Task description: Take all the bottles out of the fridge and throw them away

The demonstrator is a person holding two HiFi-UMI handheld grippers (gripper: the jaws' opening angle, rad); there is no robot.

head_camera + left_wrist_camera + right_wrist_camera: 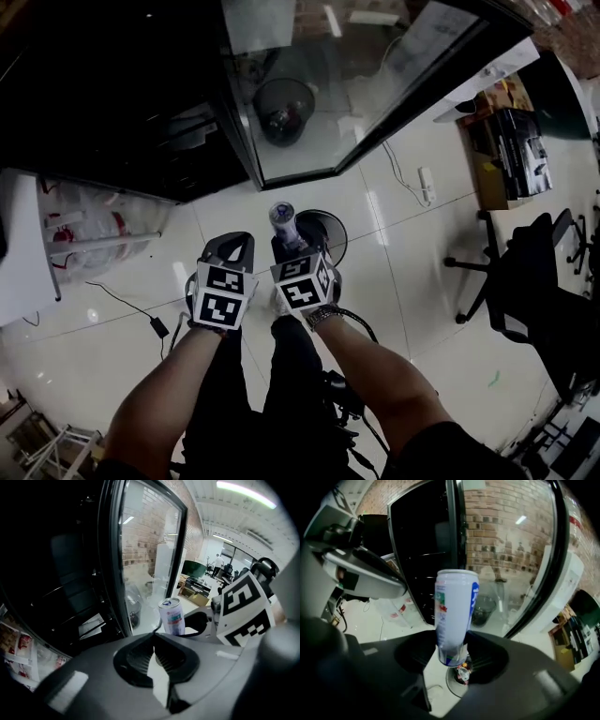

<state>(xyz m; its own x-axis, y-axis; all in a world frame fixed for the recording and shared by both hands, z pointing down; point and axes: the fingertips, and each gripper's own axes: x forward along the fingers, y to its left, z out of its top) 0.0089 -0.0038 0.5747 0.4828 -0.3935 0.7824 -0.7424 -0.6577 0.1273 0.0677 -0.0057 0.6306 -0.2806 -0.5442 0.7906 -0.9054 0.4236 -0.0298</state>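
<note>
My right gripper [289, 246] is shut on a white and blue drink can [283, 220] and holds it upright by its lower end. In the right gripper view the can [454, 616] stands between the jaws [452, 653]. Directly beneath it is a small round waste bin [458, 680] with some rubbish inside. The head view shows that bin [328, 234] on the floor just past the can. My left gripper [232, 246] hovers beside the right one with nothing in it. In its own view its jaws [154, 633] meet at the tips, and the can [171, 616] shows to the right.
The fridge stands ahead with a dark interior [112, 94], and its glass door [366, 84] is swung open. A second bin [281, 108] shows through the glass. A plastic bag [94, 230] lies left. An office chair [534, 281], boxes [511, 141] and a power strip [427, 185] are at right.
</note>
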